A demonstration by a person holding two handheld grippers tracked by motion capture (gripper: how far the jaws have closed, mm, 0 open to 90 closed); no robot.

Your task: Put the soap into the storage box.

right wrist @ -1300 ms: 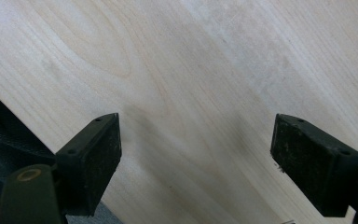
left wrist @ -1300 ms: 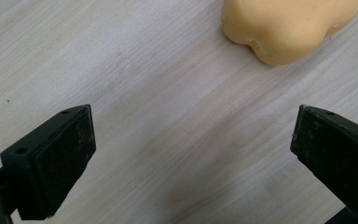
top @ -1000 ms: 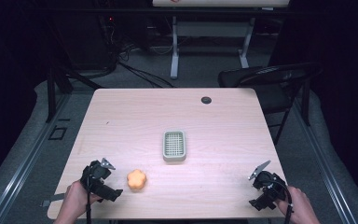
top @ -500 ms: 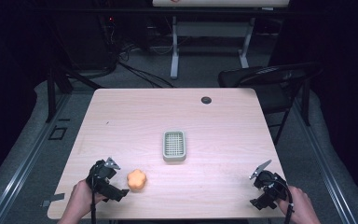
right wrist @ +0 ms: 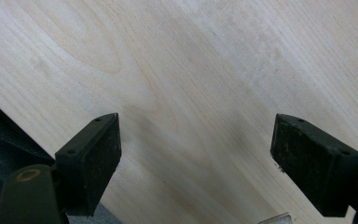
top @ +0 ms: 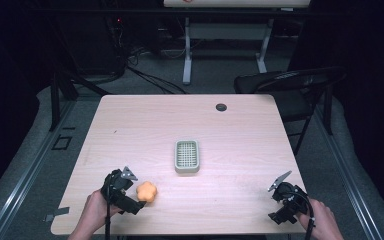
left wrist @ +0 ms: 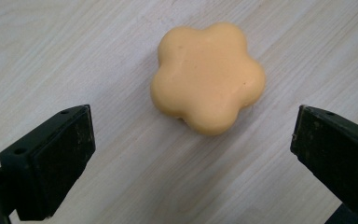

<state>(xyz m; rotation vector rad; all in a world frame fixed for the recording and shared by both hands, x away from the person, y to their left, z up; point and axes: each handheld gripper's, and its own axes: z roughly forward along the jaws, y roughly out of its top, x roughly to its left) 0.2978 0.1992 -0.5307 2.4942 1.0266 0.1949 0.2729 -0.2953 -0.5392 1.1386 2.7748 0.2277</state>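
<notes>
Change: left tool (top: 136,199) has closed in on the orange flower-shaped piece (top: 147,192) since the earlier frames; before, it sat further toward the near-left corner of the counter (top: 130,130). Right tool (top: 283,205) has barely shifted.
Landmark: green slotted tray (top: 186,156), mid-counter.
Flower piece: lies flat on the counter, nearer the person than the tray and to its left, well apart from it. In the left gripper view it (left wrist: 208,75) sits just ahead of the jaws, not yet between them.
Left tool state: released, jaws spread wide, nothing held, no contact with the piece (left wrist: 189,154).
Right tool state: released, jaws wide over bare wood (right wrist: 193,154), gripping nothing; near the front edge, to the tray's right and well apart from it.
Likely step: judged, lining up a grasp on the flower piece.
Risk 1: piece is low and lobed; jaws closing on two rounded lobes could squirt it sideways.
Risk 2: closing too early, with the piece ahead of the pads, would pinch only its near edge or push it off toward the tray.
Risk 3: coming in too low could scrape the jaw tips on the counter.
</notes>
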